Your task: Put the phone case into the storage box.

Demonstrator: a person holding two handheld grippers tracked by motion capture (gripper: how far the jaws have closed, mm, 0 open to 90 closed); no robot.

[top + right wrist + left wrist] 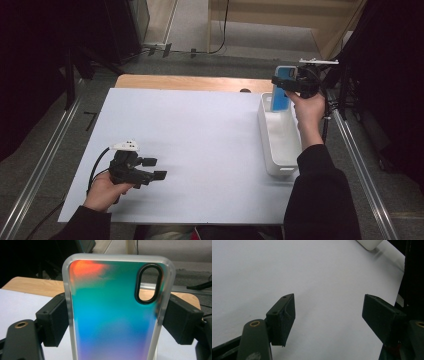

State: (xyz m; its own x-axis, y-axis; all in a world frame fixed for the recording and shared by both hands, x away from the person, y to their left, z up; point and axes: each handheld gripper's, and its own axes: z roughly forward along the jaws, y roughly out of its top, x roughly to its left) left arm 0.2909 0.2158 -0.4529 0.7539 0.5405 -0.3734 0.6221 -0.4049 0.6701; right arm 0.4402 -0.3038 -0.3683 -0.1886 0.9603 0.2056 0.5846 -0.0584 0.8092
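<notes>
The right hand-held gripper (290,85) is up in the air at the far right side of the tabletop (200,150). It holds a phone case (282,87) and its two black jaws are clamped on the case's long sides. In the right gripper view the phone case (112,320) stands upright between the jaws. It has a frosted clear edge and a shiny back that goes from orange at the top to green, blue and purple lower down. Near its top right corner there is an oval camera hole with a black ring.

In the high view the case hangs over the far end of a white tray (272,145). The tray sits along the right edge of the tabletop. The bottom of the case may dip into the tray, but that part is hard to see.

The left hand-held gripper (150,167) is near the front left of the tabletop, held by the person's left hand (102,192). In the left gripper view its jaws stand wide apart with just the white tabletop (312,277) between them. A corner of the white tray (369,243) peeks in at the top.
</notes>
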